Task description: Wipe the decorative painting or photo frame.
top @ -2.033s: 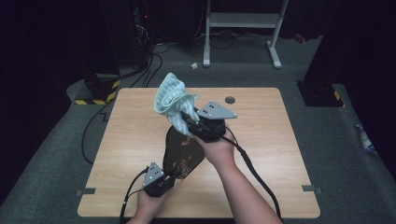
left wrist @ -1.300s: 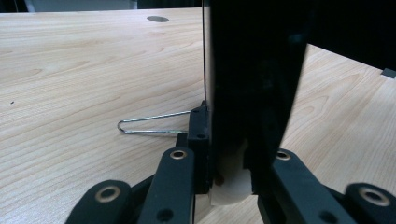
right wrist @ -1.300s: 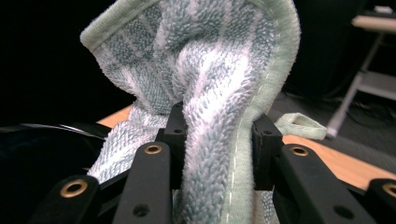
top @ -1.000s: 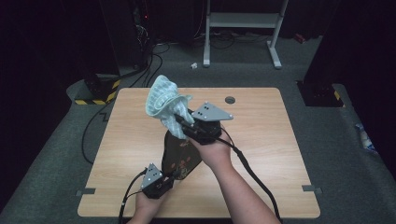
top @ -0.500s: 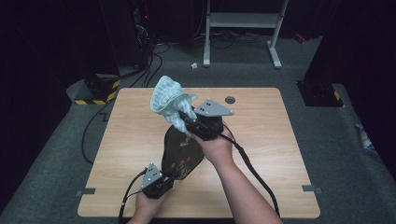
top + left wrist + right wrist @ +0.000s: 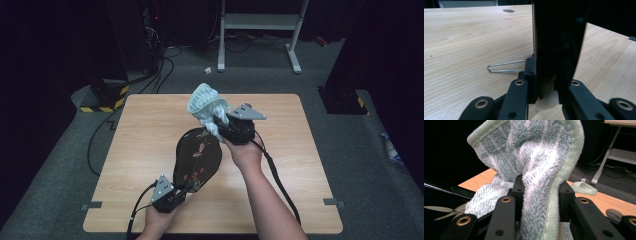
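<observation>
High view shows your left gripper clamping the black tray's near edge, tilted above the table, while your right gripper pinches the towel, seemingly touching its far end: wipe lightly, bracing steady.

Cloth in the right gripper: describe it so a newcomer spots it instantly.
Start at the wooden table and find the black oval tray near its middle. At the tray's far end the right gripper has its jaws shut on a bunched terry cloth, pale green and white striped: the one soft, light thing among dark hard ones.
</observation>
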`<state>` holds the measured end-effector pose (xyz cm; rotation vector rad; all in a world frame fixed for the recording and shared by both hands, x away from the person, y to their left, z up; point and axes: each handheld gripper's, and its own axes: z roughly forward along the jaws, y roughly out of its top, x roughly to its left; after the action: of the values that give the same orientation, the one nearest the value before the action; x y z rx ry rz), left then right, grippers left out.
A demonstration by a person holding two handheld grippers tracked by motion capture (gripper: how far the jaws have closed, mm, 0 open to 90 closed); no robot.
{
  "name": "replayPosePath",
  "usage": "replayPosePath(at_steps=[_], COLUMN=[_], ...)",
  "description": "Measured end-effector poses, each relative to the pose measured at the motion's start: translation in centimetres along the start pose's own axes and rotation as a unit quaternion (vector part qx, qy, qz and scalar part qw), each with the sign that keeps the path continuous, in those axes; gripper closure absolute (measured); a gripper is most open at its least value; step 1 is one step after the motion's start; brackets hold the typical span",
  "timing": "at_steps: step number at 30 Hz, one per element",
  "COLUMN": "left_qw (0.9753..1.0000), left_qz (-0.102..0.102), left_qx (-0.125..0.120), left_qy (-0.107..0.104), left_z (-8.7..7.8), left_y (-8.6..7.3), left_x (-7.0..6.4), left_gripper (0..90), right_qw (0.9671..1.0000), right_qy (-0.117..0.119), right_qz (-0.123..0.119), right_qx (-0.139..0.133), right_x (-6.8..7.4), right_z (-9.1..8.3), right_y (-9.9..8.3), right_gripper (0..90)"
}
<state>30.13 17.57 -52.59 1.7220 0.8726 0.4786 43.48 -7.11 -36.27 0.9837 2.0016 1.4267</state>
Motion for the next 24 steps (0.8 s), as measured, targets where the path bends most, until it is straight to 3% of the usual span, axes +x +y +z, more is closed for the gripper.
replayPosePath(at_steps=[5, 8, 9, 12, 17, 19, 23, 24], left_qw=[1.0, 1.0, 1.0, 1.0, 1.0, 1.0, 1.0, 1.0], left_qz=[-0.001, -0.003, -0.001, 0.001, 0.003, 0.003, 0.004, 0.003], left_qx=[-0.001, -0.001, -0.001, 0.0, 0.0, 0.0, -0.001, -0.001], left_qy=[-0.001, -0.002, -0.002, 0.0, 0.001, 0.001, 0.003, 0.003], left_z=[0.0, 0.0, 0.0, 0.0, 0.1, 0.1, 0.1, 0.1], left_y=[0.0, 0.0, 0.0, 0.0, 0.0, 0.0, 0.0, 0.0], left_x=[0.0, 0.0, 0.0, 0.0, 0.0, 0.0, 0.0, 0.0], left_gripper=[79.5, 79.5, 79.5, 79.3, 79.1, 79.1, 79.1, 79.1], right_qw=[0.9998, 0.9982, 0.9982, 0.9957, 0.9927, 0.9922, 0.993, 0.9943], right_qy=[0.012, 0.036, 0.036, 0.062, 0.078, 0.075, 0.073, 0.066], right_qz=[-0.011, -0.04, -0.04, -0.058, -0.083, -0.091, -0.084, -0.076], right_qx=[-0.009, -0.026, -0.026, -0.04, -0.04, -0.039, -0.04, -0.036], right_x=[0.9, 3.4, 3.4, 5.7, 7.1, 7.4, 6.5, 5.8], right_z=[-0.6, -1.6, -1.6, -2.6, -2.9, -2.8, -2.3, -2.0], right_y=[0.5, 1.5, 1.5, 2.4, 3.2, 3.2, 3.0, 2.8], right_gripper=[67.0, 67.1, 67.1, 67.0, 66.9, 66.9, 66.9, 67.0])
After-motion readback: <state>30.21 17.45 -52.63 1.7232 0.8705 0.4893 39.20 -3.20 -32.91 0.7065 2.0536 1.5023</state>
